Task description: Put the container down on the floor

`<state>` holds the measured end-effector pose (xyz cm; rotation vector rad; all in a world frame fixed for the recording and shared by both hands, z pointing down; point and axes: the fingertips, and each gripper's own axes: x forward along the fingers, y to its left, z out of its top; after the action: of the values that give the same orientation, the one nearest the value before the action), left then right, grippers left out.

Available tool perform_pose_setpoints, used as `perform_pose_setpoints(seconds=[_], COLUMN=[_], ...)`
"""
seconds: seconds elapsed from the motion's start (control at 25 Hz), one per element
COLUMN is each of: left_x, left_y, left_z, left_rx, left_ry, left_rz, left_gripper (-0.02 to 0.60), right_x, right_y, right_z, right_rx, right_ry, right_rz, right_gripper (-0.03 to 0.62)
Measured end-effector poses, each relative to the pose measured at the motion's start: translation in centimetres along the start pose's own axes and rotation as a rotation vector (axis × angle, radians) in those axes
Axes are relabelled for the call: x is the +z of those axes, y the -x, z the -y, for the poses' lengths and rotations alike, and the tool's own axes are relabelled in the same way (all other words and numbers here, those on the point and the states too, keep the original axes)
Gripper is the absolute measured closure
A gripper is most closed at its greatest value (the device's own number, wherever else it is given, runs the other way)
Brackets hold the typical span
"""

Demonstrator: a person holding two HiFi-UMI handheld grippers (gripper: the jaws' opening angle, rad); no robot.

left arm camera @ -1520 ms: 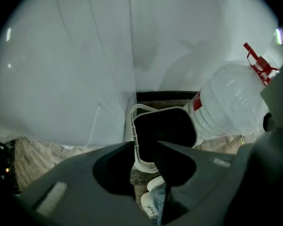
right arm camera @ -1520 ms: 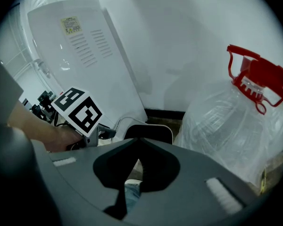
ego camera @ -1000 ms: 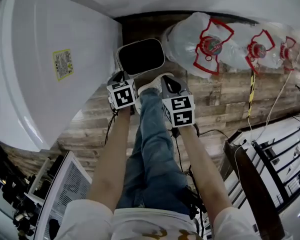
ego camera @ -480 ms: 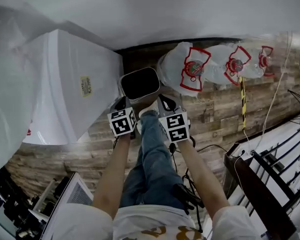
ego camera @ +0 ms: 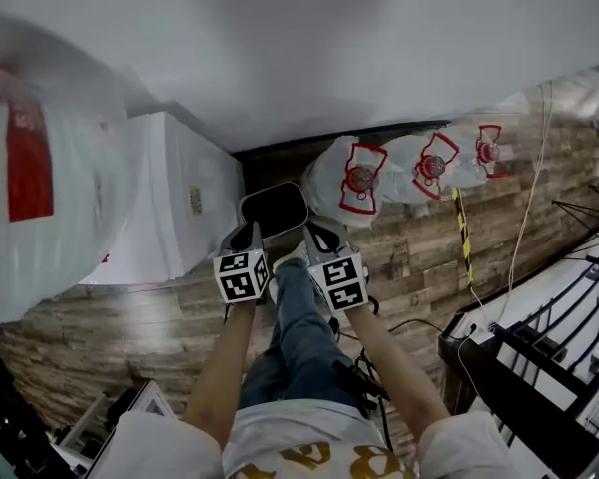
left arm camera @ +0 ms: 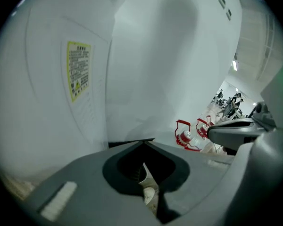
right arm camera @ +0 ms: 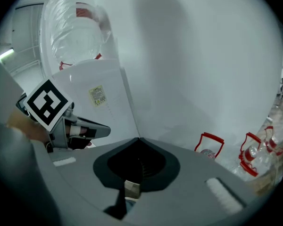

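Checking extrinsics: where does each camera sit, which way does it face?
Head view: on the person's head, facing steeply down at the floor, container; forearms, jeans, left gripper, right gripper show.
Left gripper view: on the left gripper, facing along its shut jaws at the white appliance; right gripper at right.
Right gripper view: on the right gripper, facing the wall; left gripper at left.
Shared: appliance and red-handled bottles in all three.

Count: 1 container (ego camera: 275, 211). 3 red-handled water jugs (ego camera: 354, 180) (ego camera: 434, 166) (ego camera: 487, 148) to its right. 1 white appliance (ego camera: 175, 208) to its left. 2 grippers (ego camera: 248, 238) (ego camera: 315, 236) just beside it.
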<state>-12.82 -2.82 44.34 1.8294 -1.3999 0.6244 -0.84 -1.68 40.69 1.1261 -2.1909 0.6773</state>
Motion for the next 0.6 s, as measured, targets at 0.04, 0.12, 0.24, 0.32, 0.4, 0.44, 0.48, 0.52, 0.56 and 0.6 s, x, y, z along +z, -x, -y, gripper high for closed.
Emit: perform_pose_setpoints(seconds=[0.04,0.12,0.24,0.32,0.4,0.44,0.48,0.52,0.56,0.6], left_x=[0.6,1.8,3.3,4.2,5.1,5.6,6.2,6.8,7.4,8.1], left_y=[0.6,1.9,3.8,5.3,6.8,7.5,8.2,8.8,9.5,10.1], left_z=[0.4,1.1,1.9,2.4,2.9,3.2,3.4,3.5,3.6,3.7], left_rx=[-0.008,-0.024,-0.053,-0.08,-0.111,-0.124,-0.134,-0.14,-0.144,-0.147], left_ry=[0.0,-0.003,0.015,0.036,0.057,0.069,0.077,0.078,0.075,0.069], left_rz=[0.013,0.04,0.079,0.099,0.118,0.132,0.147,0.163,0.178,0.192], left_gripper=[0.581,0.581,0.581,0.581,0.581,0.581,0.581,0.581,0.581,0.581], right_x=[0.7,2.1,3.6,4.5,5.6,6.4,7.3,8.2,9.1,9.8], right_y=[0.8,2.4,4.2,5.1,6.4,7.1,7.7,8.3,8.9,9.4], right_z=[-0.2,-0.7,-1.5,-1.9,-1.8,-1.7,-1.7,-1.9,-2.0,-2.1], right_rx=[-0.005,-0.016,-0.029,-0.039,-0.049,-0.05,-0.048,-0.045,-0.046,-0.05], right_ry=[0.009,0.031,0.073,0.083,0.057,0.042,0.035,0.039,0.053,0.07], right_rz=[0.012,0.041,0.066,0.075,0.102,0.126,0.152,0.174,0.188,0.196], right_gripper=[0.568,0.568,0.568,0.568,0.568,0.568,0.568,0.568,0.568,0.568])
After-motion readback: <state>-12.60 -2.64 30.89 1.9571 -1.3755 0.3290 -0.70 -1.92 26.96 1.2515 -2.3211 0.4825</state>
